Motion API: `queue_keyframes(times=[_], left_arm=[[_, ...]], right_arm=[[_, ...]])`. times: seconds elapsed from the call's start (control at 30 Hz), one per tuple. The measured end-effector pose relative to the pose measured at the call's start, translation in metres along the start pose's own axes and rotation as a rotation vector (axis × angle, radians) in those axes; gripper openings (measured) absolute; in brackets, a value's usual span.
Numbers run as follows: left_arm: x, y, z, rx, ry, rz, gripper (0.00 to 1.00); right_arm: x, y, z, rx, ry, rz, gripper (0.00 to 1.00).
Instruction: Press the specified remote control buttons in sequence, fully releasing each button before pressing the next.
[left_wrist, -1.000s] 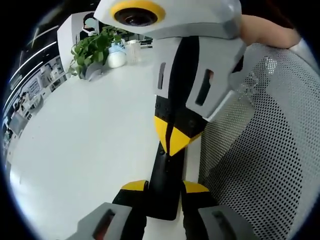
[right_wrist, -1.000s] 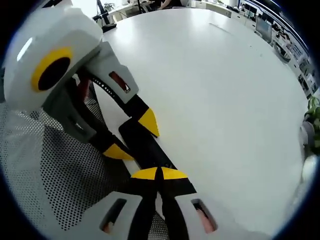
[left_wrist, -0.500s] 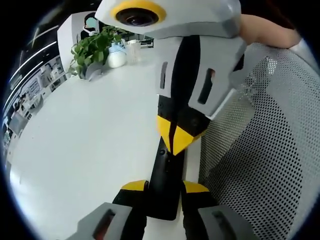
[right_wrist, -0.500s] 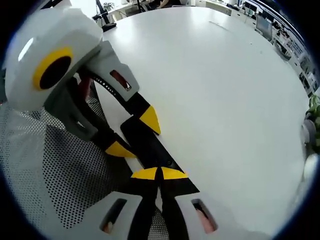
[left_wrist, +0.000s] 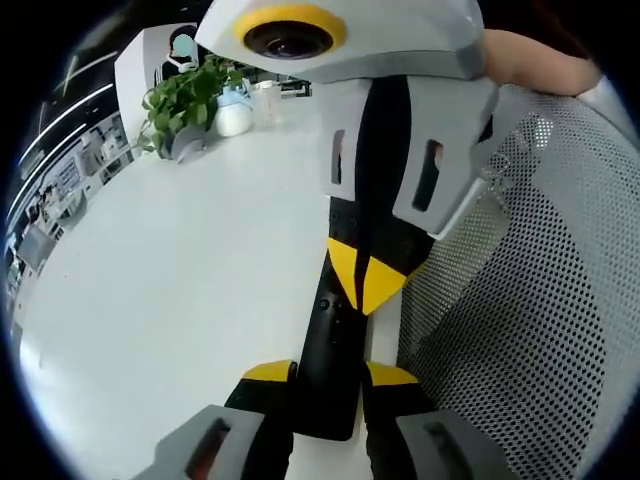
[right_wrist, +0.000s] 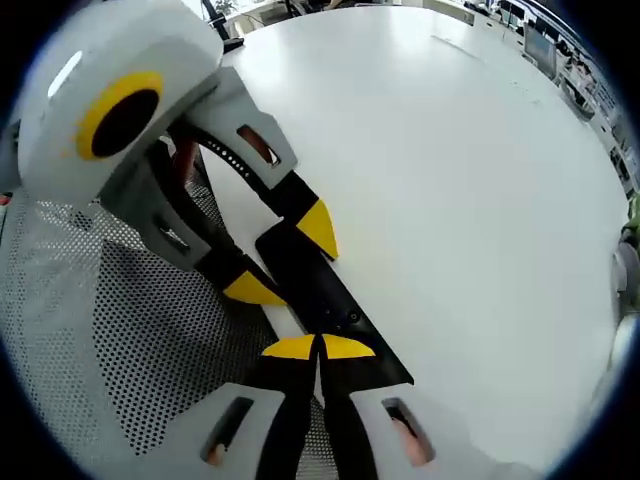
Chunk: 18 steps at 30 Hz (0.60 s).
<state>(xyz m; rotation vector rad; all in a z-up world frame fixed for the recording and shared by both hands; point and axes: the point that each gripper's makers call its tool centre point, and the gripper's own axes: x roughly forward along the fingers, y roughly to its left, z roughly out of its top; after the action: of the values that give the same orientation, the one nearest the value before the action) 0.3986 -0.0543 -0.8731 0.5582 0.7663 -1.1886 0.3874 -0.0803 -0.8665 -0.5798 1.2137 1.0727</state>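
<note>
While the left gripper (left_wrist: 330, 375) clamps the near end of the black remote control (left_wrist: 335, 345) between its yellow tips, the remote lies flat on the white table (left_wrist: 170, 270), beside a grey mesh chair back (left_wrist: 520, 330). Right gripper (right_wrist: 318, 348), jaws closed tip to tip, rests its tips on the remote's top face. A potted plant (left_wrist: 185, 100) stands at the table's far end.

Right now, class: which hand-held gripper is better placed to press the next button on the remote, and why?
Probably the right hand-held gripper: its shut yellow tips sit over the black remote. The left hand-held gripper straddles the remote's end on the white table, steadying it.
</note>
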Motion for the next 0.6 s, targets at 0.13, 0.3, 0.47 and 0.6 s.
queue_keyframes(times=[0.13,0.3,0.47,0.6], left_arm=[[0.0004,0.0001,0.0002,0.002,-0.005,-0.001,0.26],[0.0003,-0.0001,0.0003,0.0,-0.005,0.001,0.25],[0.0002,0.0,0.0004,-0.001,-0.007,0.0,0.25],[0.0002,0.0002,0.0004,-0.006,-0.009,-0.001,0.25]], right_arm=[[0.0011,-0.0011,-0.0005,-0.014,0.007,-0.005,0.0],[0.0022,-0.0009,-0.0007,-0.021,0.009,-0.001,0.0],[0.0027,-0.0011,-0.0001,-0.004,-0.003,0.011,0.0],[0.0022,0.0004,0.0001,-0.03,0.007,-0.001,0.0]])
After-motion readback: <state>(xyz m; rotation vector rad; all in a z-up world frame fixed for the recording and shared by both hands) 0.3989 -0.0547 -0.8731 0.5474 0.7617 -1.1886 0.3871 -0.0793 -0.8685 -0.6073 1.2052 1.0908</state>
